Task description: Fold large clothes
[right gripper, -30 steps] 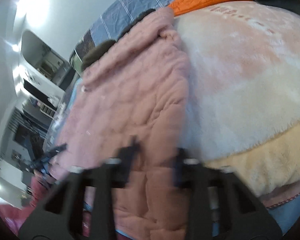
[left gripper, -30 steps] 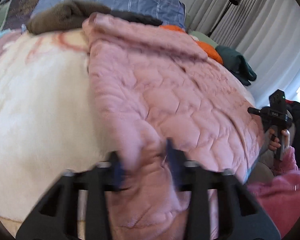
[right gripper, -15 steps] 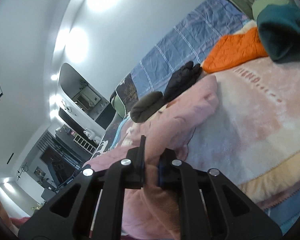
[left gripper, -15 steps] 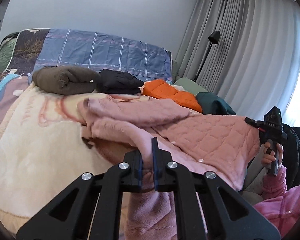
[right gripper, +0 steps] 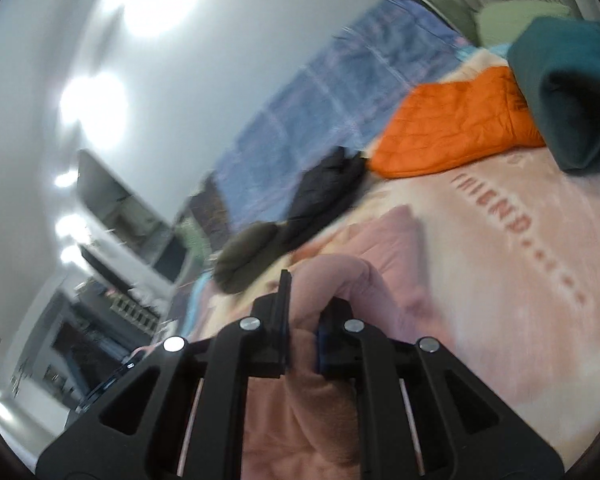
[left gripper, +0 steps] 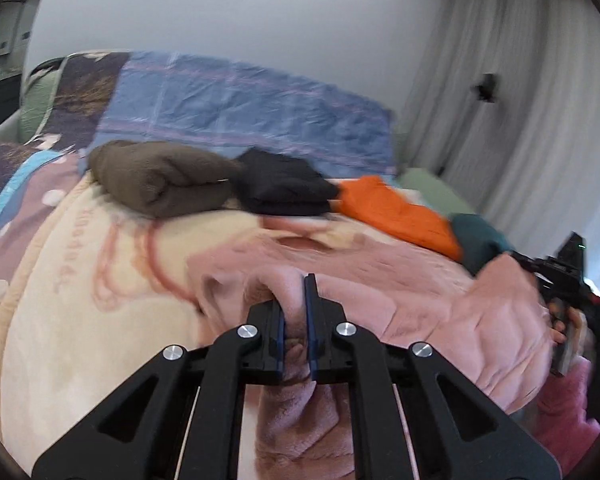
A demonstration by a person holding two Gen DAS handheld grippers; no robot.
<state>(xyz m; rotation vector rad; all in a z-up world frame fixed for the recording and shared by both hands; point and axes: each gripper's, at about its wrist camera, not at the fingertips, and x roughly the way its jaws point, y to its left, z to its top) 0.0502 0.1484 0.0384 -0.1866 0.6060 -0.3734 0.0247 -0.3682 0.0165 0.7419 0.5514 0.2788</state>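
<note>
Because both corners of its near hem are pinched, the quilted pink fleece jacket (left gripper: 400, 292) hangs lifted off the cream plush blanket (left gripper: 84, 320), left gripper (left gripper: 294, 320) and right gripper (right gripper: 302, 320) clamped on fabric, likely to carry that edge toward the collar near the folded brown (left gripper: 160, 180), black (left gripper: 284, 188) and orange garments (left gripper: 396, 212).

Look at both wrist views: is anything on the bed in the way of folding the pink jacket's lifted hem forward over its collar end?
Nothing visible. Both the left gripper and right gripper are shut on the pink jacket. The brown, black and orange folded clothes lie beyond it, near the headboard.
</note>
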